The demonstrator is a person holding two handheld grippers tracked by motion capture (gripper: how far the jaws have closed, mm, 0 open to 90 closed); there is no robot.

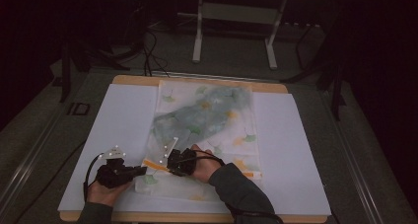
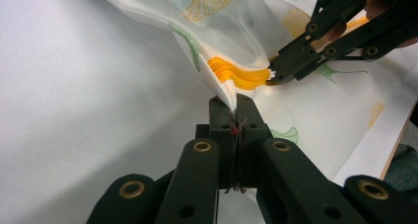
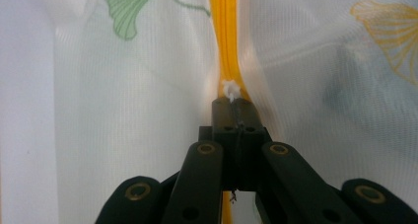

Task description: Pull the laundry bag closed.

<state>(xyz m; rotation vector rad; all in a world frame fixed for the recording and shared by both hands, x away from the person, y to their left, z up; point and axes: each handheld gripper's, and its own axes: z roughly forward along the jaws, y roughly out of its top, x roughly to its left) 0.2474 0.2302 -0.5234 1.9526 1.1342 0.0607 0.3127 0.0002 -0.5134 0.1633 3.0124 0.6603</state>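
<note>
A sheer white mesh bag (image 1: pixel 204 120) printed with green and yellow leaves lies lengthwise on the white sheet, something grey-green inside it. An orange zipper (image 1: pixel 155 165) runs across its near end. My left gripper (image 1: pixel 142 170) is shut on the bag's near-left edge; in the left gripper view the fabric (image 2: pixel 236 17) rises from between the closed jaws (image 2: pixel 235 111). My right gripper (image 1: pixel 170 167) comes from the right and is shut on the zipper's white pull (image 3: pixel 229 89), with the orange zipper (image 3: pixel 226 36) running straight ahead. The right gripper (image 2: pixel 275 74) meets the orange zipper (image 2: pixel 236 75) just beyond my left jaws.
A large white sheet (image 1: pixel 123 120) covers the wooden tabletop (image 1: pixel 138 80). Bare sheet lies left and right of the bag. Beyond the table stand a white frame's legs (image 1: pixel 197 36) and cables (image 1: pixel 150 51) on the dark floor.
</note>
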